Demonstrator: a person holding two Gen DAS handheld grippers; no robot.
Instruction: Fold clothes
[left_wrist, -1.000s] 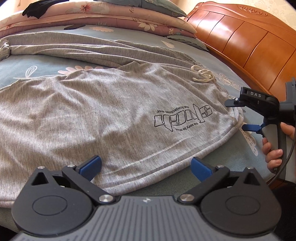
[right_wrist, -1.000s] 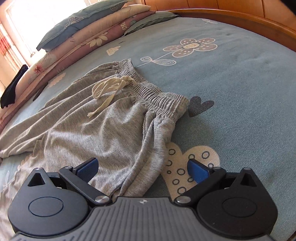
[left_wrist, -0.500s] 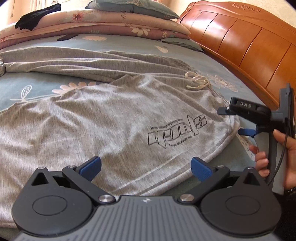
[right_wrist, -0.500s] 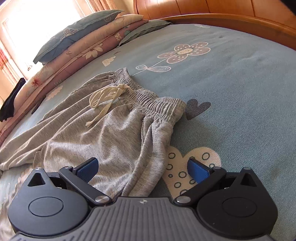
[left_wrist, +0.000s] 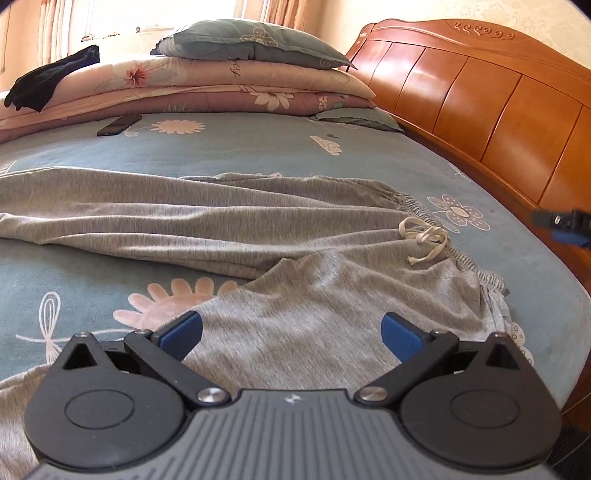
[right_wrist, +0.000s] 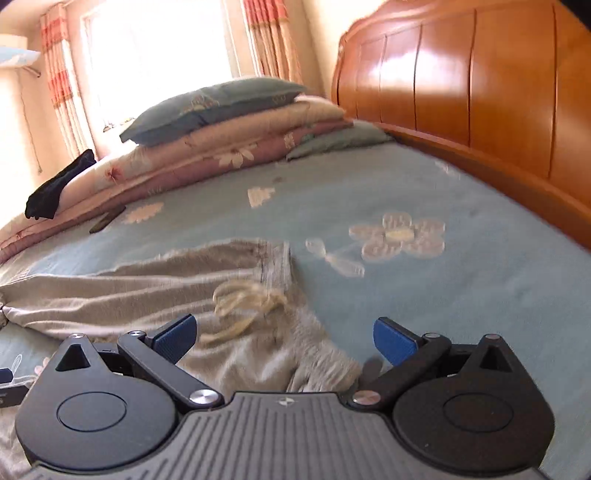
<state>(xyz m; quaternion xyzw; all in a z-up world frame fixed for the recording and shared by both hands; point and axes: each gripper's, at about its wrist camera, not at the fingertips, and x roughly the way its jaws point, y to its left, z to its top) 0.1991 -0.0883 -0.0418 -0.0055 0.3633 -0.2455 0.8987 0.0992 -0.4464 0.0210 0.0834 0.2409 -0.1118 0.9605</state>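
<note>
Left gripper (left_wrist: 291, 334) is seen w/ blue pads spread wide apart, nothing clamped btwn them; it is held low above a grey T-shirt (left_wrist: 314, 321) spread on the near part of the bed sheet (left_wrist: 258, 147). Right gripper (right_wrist: 282, 338) is likewise wide open, nothing gripped, blue pads (right_wrist: 173, 338) set either side of the grey fabric below; this view is motion-blurred, so fine detail can't be told. Grey sweatpants (left_wrist: 184, 218) are laid across the sheet beyond the T-shirt, legs stretched toward the left, elastic waistband toward the right near the wooden headboard (left_wrist: 480, 103); the T-shirt's far edge overlaps the pants near the waist. A cream drawstring (left_wrist: 424, 240) is knotted loosely at the waistband, and in the right wrist view the same drawstring (right_wrist: 247, 306) lies just ahead of the open fingers. Part of the right gripper (left_wrist: 569, 227) is glimpsed at the right edge of the left wrist view, above the bed's side. At the far end, folded quilts (left_wrist: 203, 92) are stacked w/ a grey-blue pillow (left_wrist: 251, 42) on top, a black garment (left_wrist: 51, 81) is draped over their left end, and a dark phone (left_wrist: 119, 124) rests flat on the sheet just in front.
</note>
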